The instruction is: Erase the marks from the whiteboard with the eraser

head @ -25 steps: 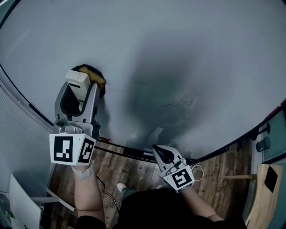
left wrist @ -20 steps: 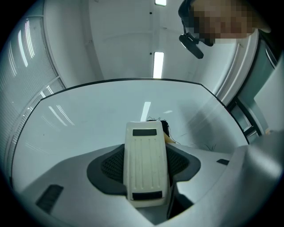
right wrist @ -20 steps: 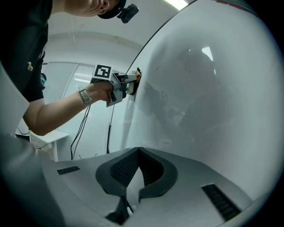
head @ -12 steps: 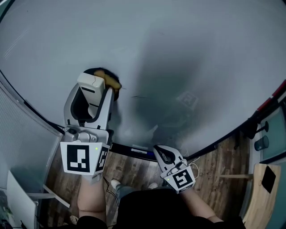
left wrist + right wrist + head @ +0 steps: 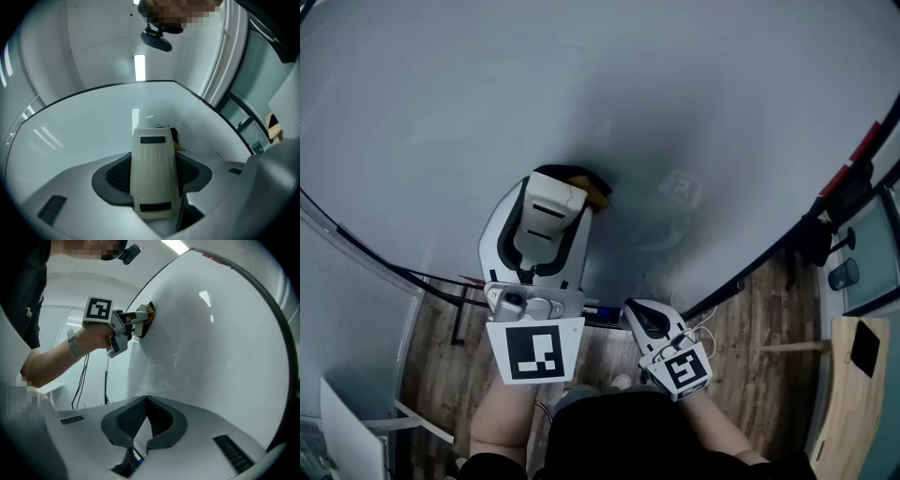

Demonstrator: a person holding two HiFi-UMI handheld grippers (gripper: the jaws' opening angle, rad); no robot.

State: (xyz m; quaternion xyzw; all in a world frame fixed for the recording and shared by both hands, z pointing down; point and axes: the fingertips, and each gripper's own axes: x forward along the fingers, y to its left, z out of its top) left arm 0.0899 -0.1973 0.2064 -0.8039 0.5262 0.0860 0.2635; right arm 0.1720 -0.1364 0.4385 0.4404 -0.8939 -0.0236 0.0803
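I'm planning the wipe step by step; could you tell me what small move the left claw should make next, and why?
Probably slide the left claw slightly right, with the eraser pressed to the whiteboard: a faint stroke seems to lie just right of it. The right claw hangs shut, empty.

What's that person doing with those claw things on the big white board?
A person is wiping a whiteboard with a handheld gripper in each hand. The left gripper is shut on an eraser and presses its pad against the lower part of the board. The right gripper is shut with nothing in it, held down by the board's bottom edge. The board around the eraser looks mostly clean.
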